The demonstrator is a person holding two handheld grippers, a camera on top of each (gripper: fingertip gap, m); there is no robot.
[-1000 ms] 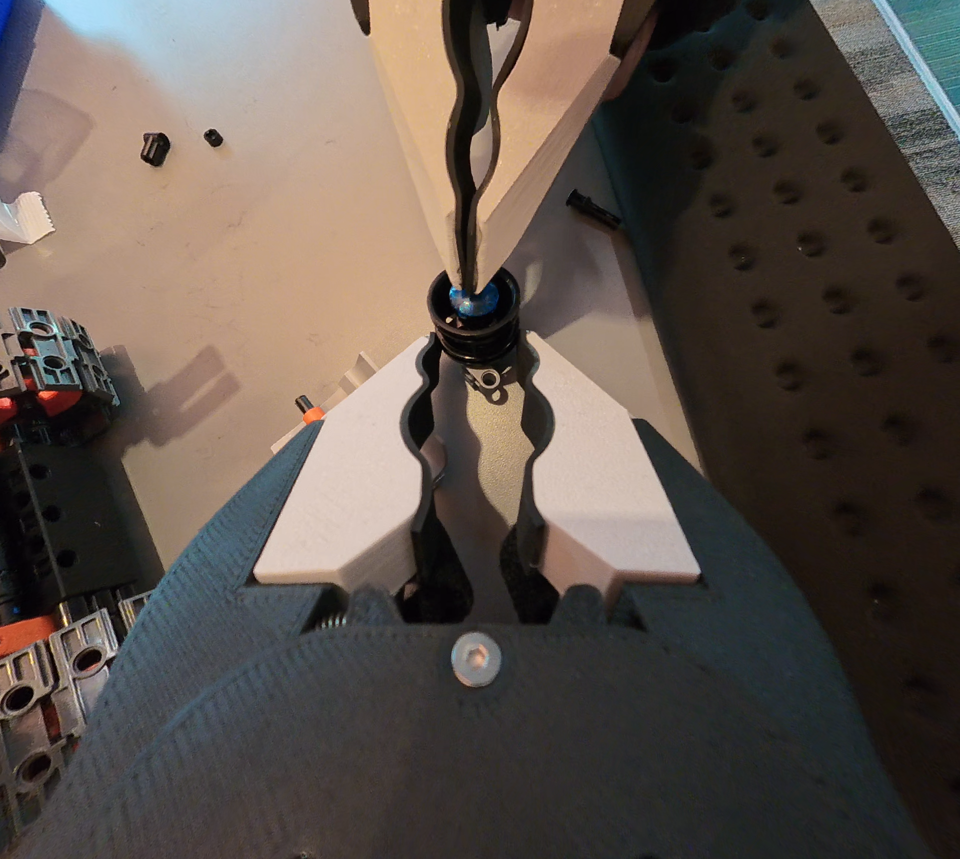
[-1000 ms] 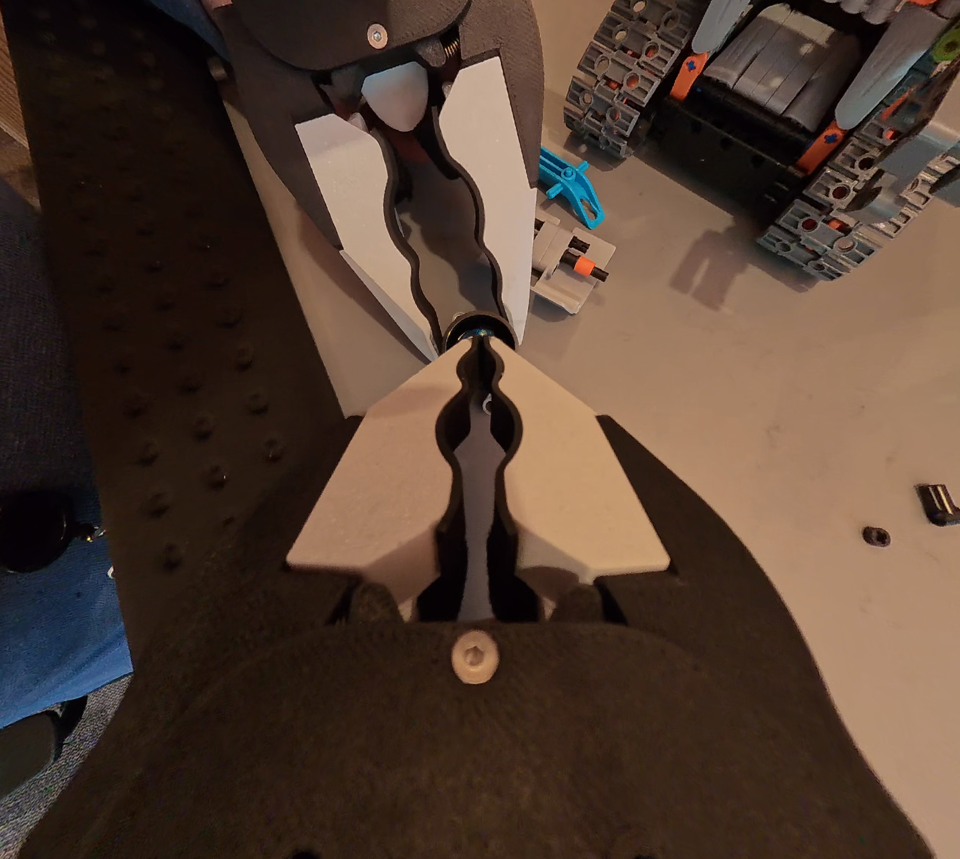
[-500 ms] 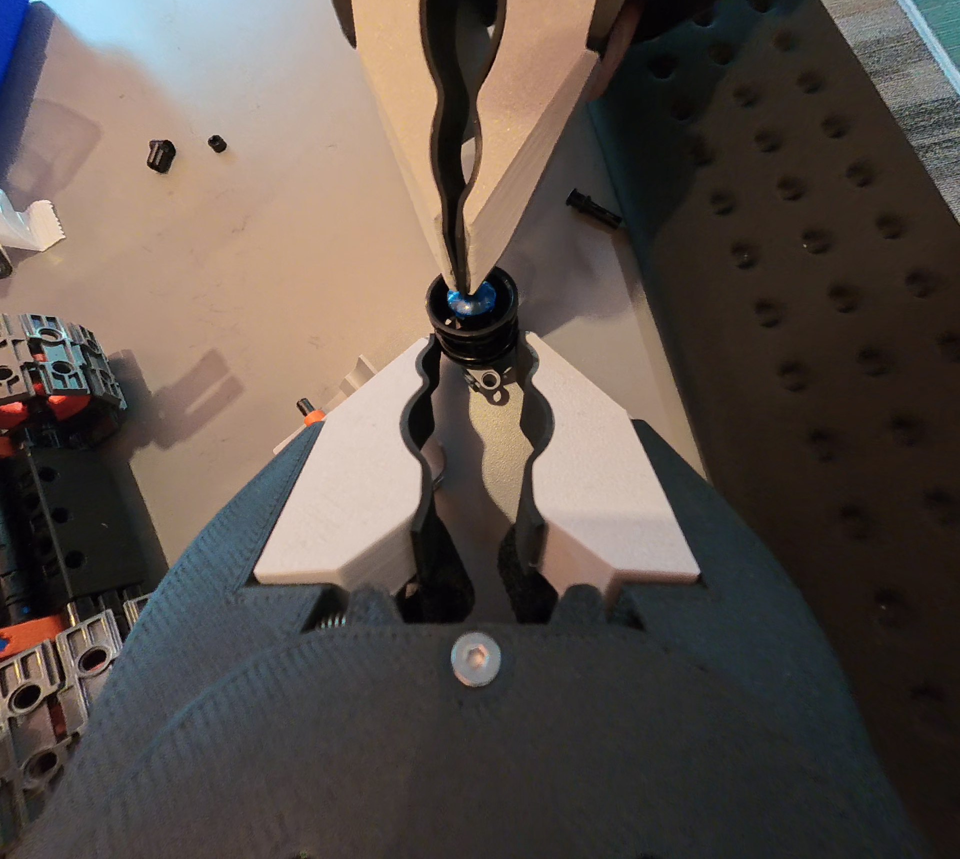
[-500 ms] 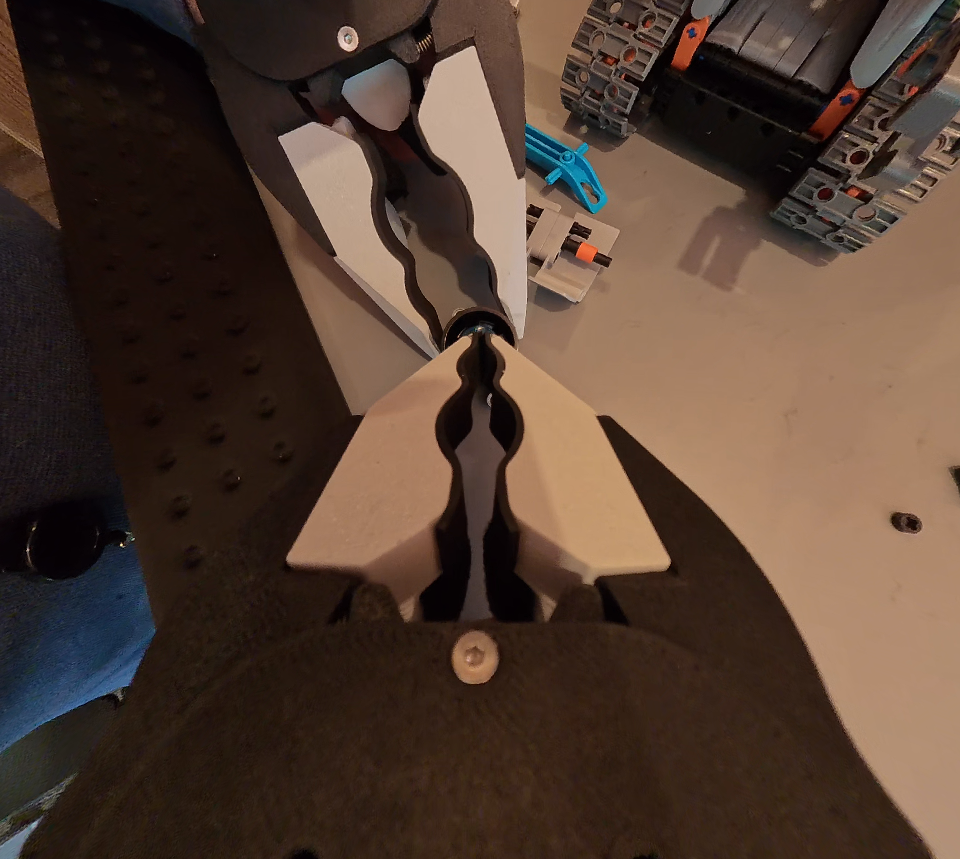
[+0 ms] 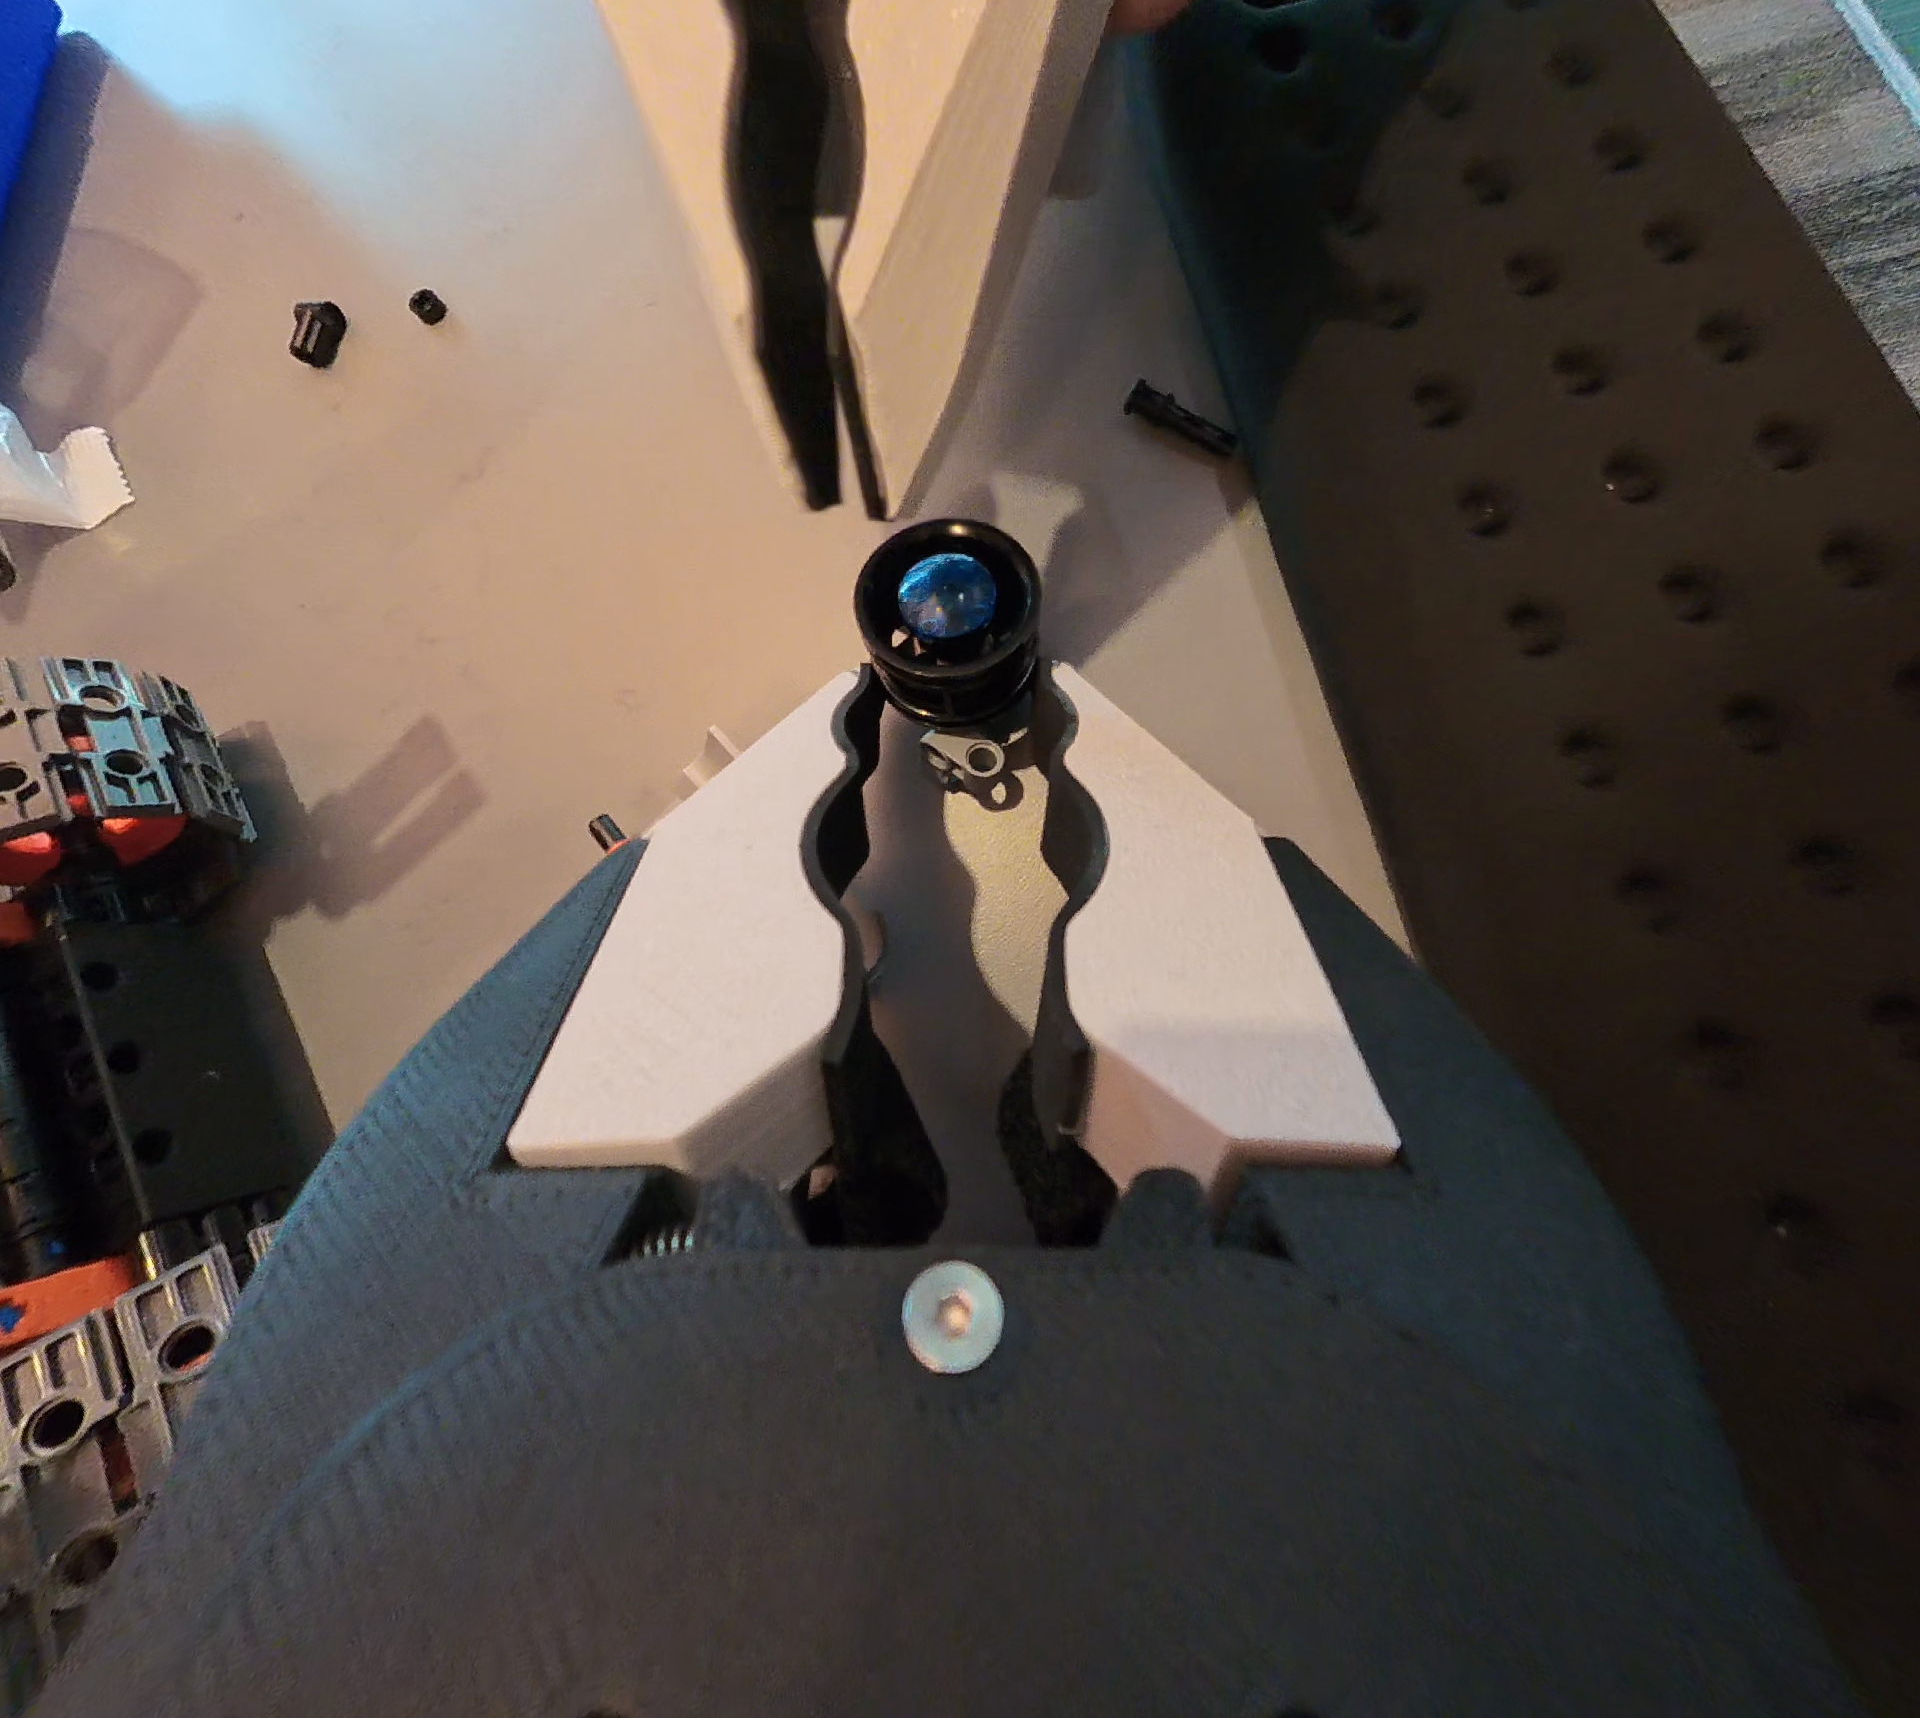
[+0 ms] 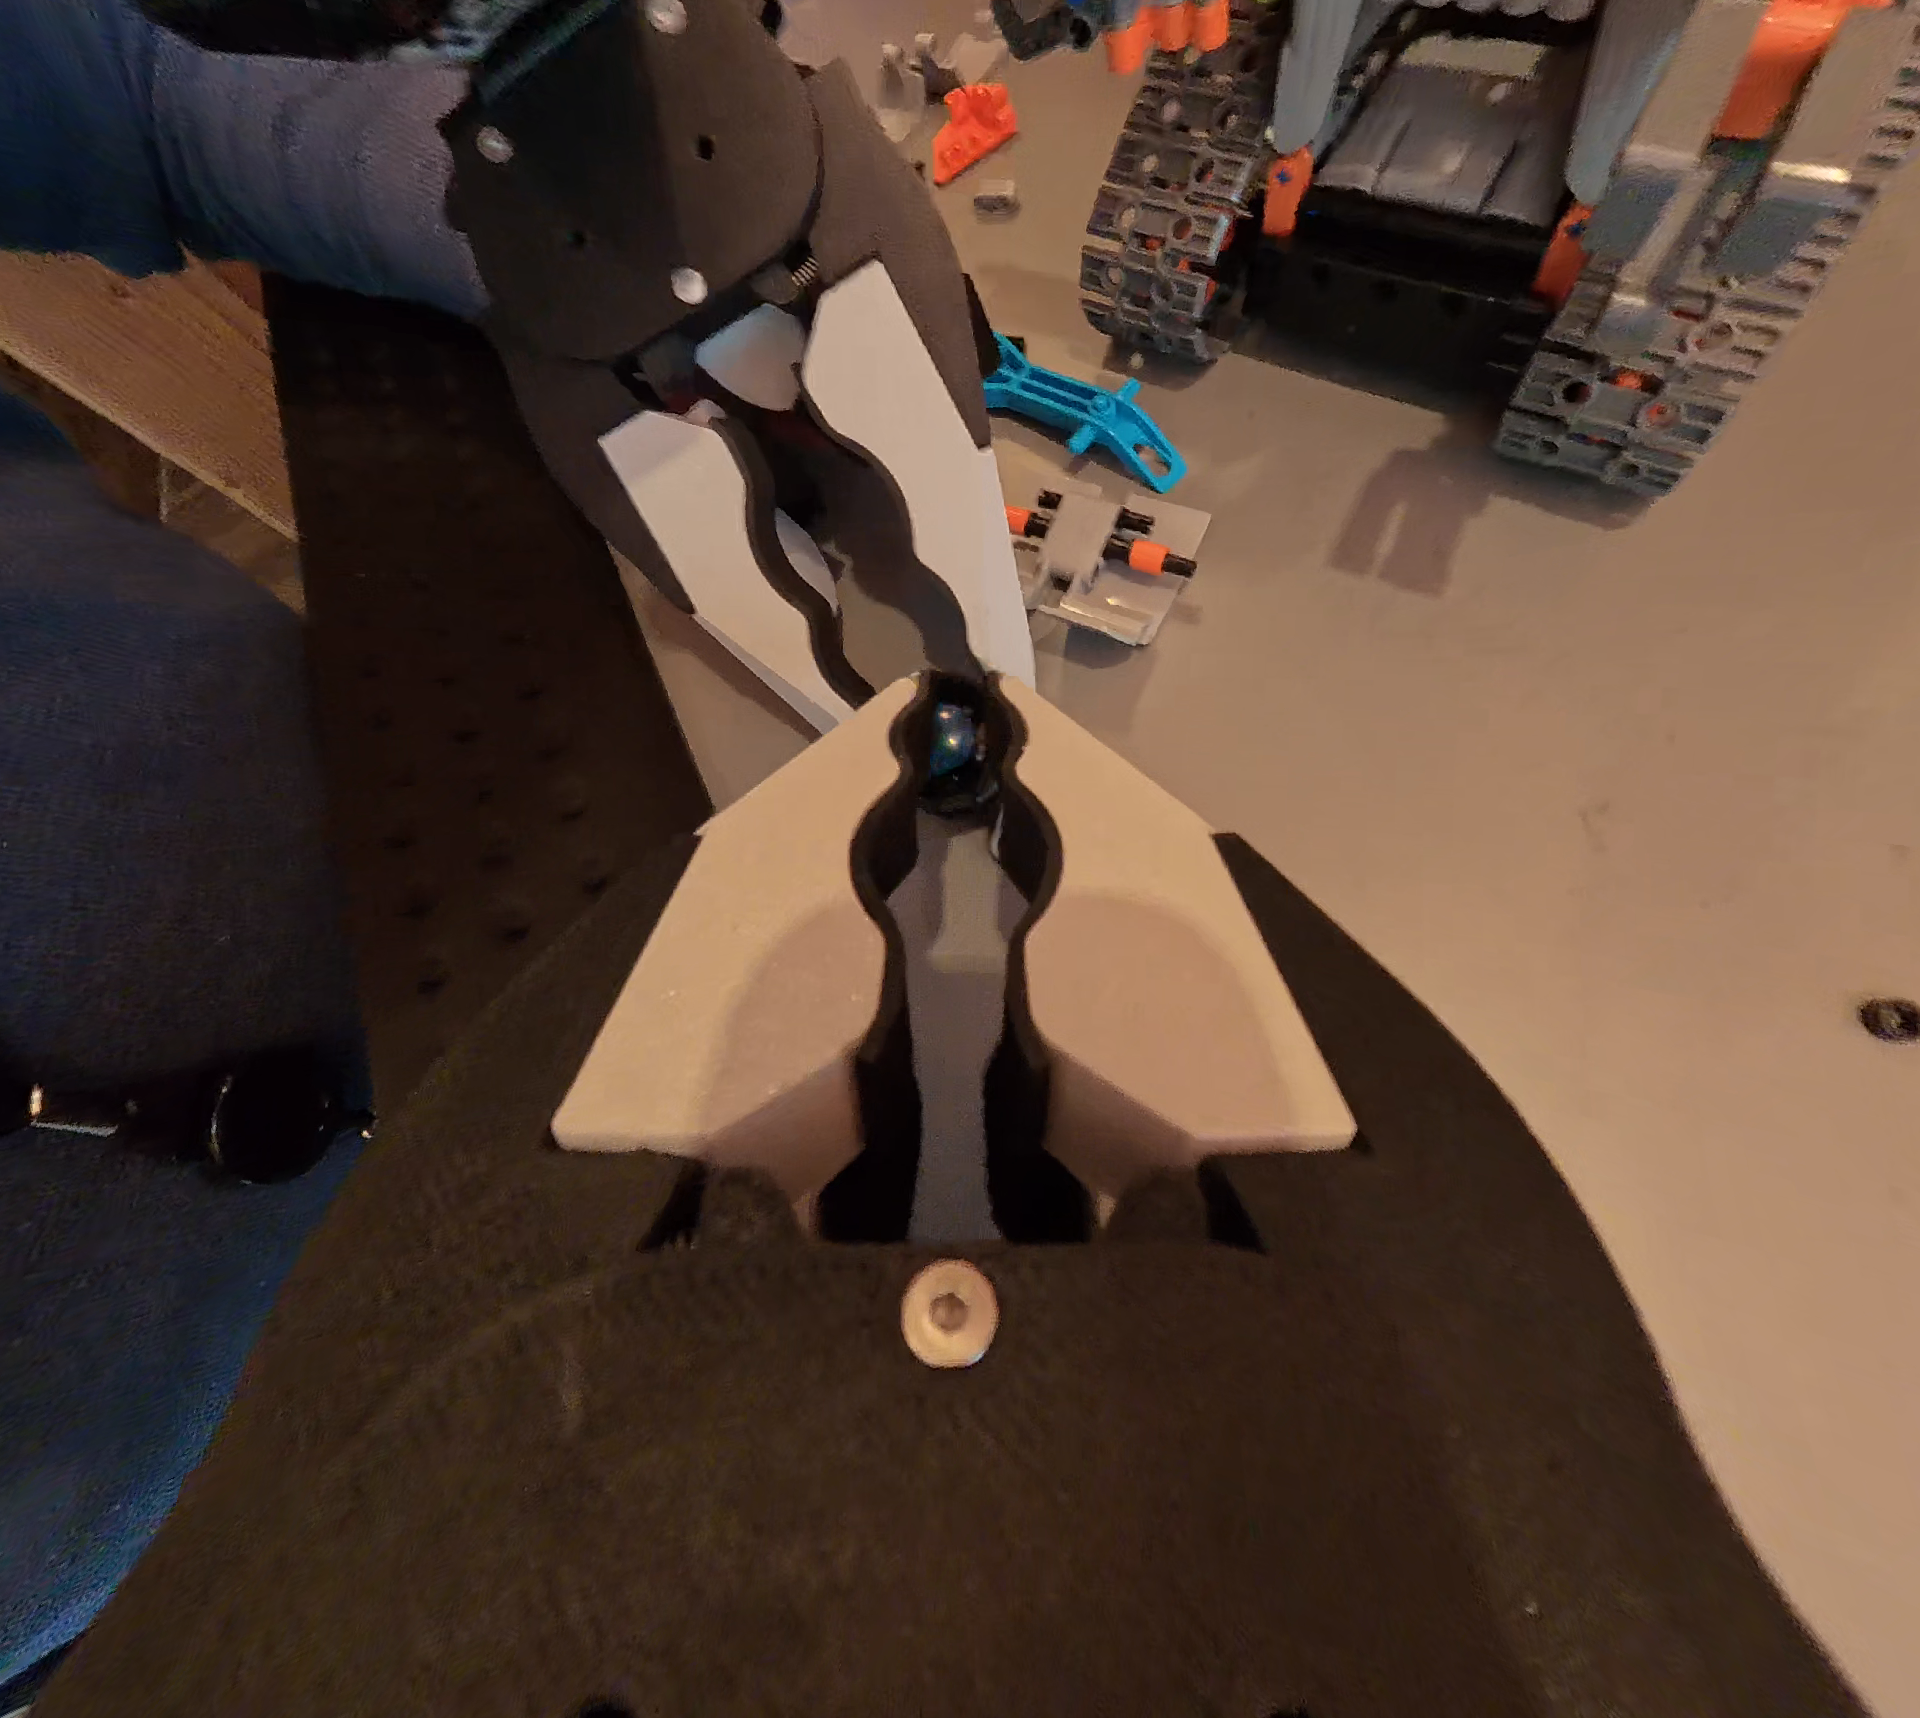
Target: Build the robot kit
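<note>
Small black wheel [image 5: 945,629]: round, ribbed rim, hollow centre holding a shiny blue round insert [image 5: 945,600]. Clamped at its sides between the tips of the left gripper [image 5: 948,700], open face turned away from that gripper's camera, above the grey table [image 5: 520,525]. A small grey connector piece [image 5: 971,759] shows just behind the wheel, between the fingers. In the right wrist view the same wheel [image 6: 951,759] appears beyond the right gripper's tips [image 6: 954,694], partly hidden; those jaws stand slightly parted, just clear of the wheel.
</note>
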